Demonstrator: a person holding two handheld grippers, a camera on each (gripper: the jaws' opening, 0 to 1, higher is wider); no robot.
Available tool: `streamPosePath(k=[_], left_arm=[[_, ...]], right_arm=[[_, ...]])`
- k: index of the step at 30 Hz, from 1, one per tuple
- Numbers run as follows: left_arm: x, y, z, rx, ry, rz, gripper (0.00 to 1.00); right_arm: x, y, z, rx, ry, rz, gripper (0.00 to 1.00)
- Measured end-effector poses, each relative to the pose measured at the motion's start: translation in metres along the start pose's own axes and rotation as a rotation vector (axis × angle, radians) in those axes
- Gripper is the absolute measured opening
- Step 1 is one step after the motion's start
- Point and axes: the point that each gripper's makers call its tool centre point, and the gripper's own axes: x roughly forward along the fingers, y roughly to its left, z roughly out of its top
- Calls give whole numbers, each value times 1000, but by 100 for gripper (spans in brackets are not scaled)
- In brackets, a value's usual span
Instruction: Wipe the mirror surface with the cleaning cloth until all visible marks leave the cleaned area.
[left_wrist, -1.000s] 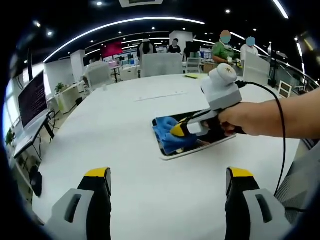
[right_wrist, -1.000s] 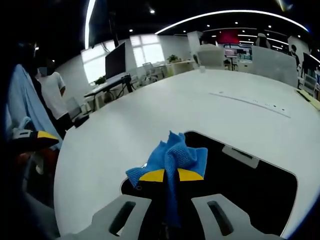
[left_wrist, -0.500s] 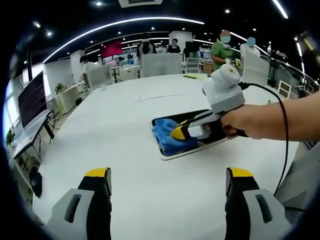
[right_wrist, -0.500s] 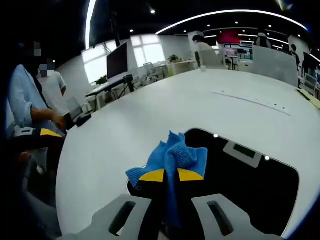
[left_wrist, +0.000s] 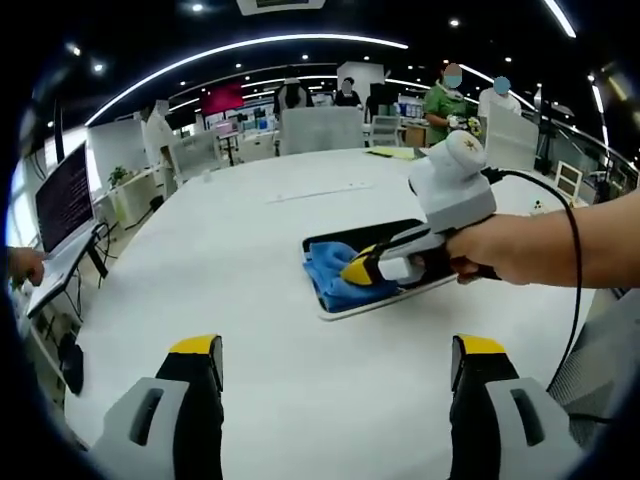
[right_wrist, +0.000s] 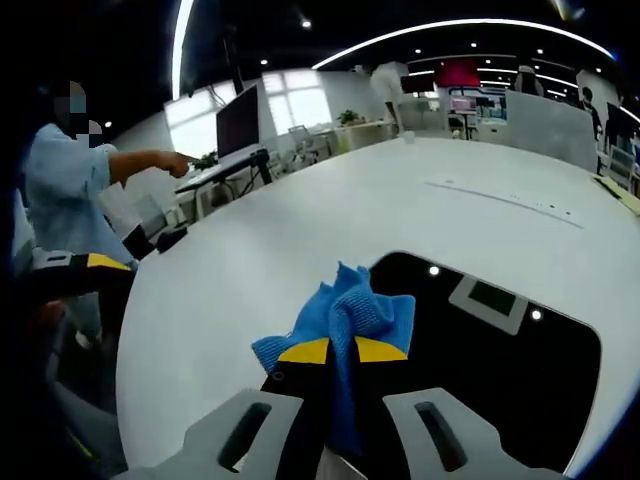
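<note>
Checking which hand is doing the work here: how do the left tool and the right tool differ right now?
The right tool is shut on the blue cleaning cloth; the left tool is open and holds nothing. The right tool presses the cloth at one end of the mirror; the left tool hangs over bare white table, short of the mirror. Both have grey jaws with yellow tips.

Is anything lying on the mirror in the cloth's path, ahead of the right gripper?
Nothing visible does. The right gripper is shut on the blue cloth, at the near end of the mirror. The glass ahead is dark and bare, showing reflected ceiling lights. The left gripper hovers open over the white table.
</note>
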Motion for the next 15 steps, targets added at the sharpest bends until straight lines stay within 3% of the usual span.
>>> streamPosePath(k=[15], left_arm=[[0, 0, 1, -4, -1, -2, 95]], right_arm=[[-3, 2, 0, -9, -1, 15, 7]])
